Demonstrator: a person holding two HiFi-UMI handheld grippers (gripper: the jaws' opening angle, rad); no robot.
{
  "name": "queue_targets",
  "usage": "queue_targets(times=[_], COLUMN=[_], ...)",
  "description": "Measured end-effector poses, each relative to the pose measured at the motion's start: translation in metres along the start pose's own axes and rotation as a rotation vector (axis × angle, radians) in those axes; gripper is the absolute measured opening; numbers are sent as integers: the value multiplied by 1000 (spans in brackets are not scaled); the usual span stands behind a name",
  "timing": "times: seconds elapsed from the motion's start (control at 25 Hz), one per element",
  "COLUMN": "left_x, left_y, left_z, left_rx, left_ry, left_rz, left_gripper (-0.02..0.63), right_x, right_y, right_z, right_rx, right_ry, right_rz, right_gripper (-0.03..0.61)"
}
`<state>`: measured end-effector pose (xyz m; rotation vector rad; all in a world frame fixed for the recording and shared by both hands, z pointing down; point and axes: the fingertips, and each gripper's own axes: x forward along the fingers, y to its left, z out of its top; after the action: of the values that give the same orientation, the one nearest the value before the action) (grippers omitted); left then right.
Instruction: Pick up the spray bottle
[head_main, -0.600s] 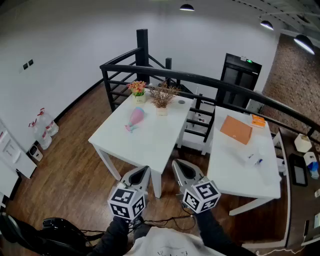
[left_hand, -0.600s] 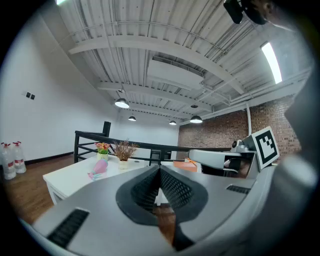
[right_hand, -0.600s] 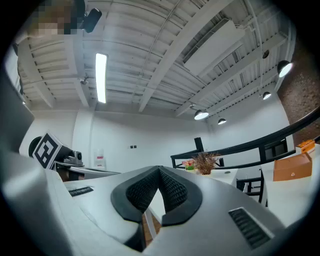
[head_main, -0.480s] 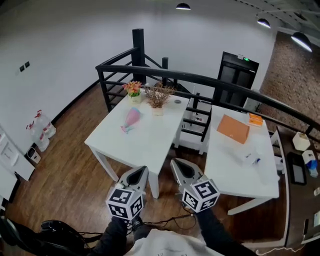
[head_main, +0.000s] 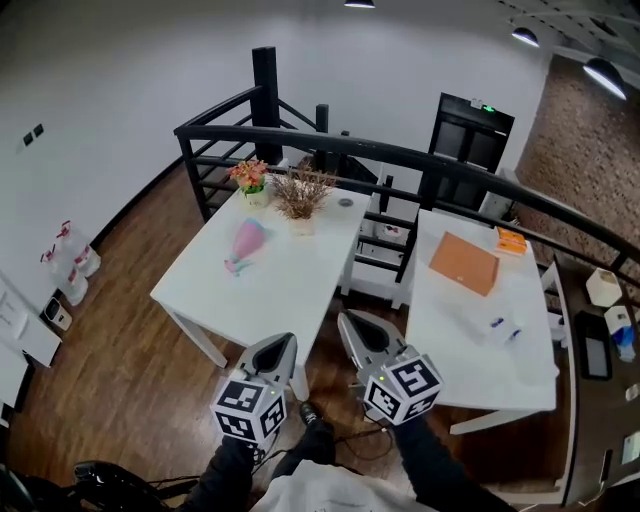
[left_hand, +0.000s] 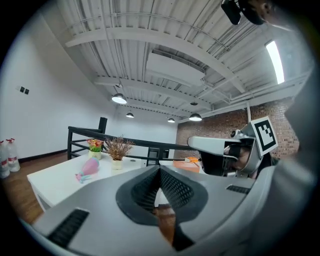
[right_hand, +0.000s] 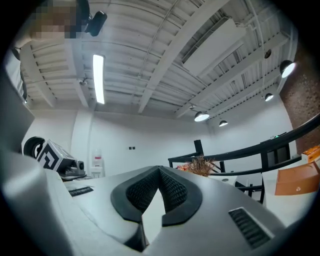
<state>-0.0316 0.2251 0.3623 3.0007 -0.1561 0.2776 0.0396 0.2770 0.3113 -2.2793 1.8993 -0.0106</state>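
You held the left gripper (head_main: 278, 350) and right gripper (head_main: 354, 334) at six o'clock, jaws together on nothing, probably because the reach hadn't begun. The pink spray bottle (head_main: 245, 243) lay at eleven o'clock on the white table (head_main: 300, 295) (well apart from both).

Left tongs (head_main: 281, 343) and right tongs (head_main: 348, 322) are held side by side, jaws together, empty.

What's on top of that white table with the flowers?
A pink spray bottle lying flat, potted flowers, a potted dried plant, a small grey disc. Anything behind them is hidden.
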Motion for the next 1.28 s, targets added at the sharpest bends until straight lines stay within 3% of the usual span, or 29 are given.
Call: queue_targets(times=[0.2, 0.52, 0.76, 0.92, 1.12, 1.28], left_x=[58, 148, 143, 134, 159, 178], left_y=[62, 204, 315, 358, 417, 458], left_z=[25, 82, 85, 82, 46, 22], left_rx=[-25, -78, -117, -145, -188, -263], left_ry=[-44, -53, -99, -116, -120, -115], left_rz=[31, 161, 335, 434, 561, 608], left_gripper=[-2, -2, -2, -2, -2, -2], right_x=[76, 263, 389, 446, 514, 564], right_y=[-37, -76, -37, -16, -31, -47], right_z=[14, 48, 17, -5, -94, -150], right_rx=[-6, 77, 124, -11, -286, -390], right_ry=[-8, -34, 6, 46, 180, 263], right_rz=[41, 223, 410, 514, 609, 658], right_gripper=[-15, -15, -15, -15, -15, -15])
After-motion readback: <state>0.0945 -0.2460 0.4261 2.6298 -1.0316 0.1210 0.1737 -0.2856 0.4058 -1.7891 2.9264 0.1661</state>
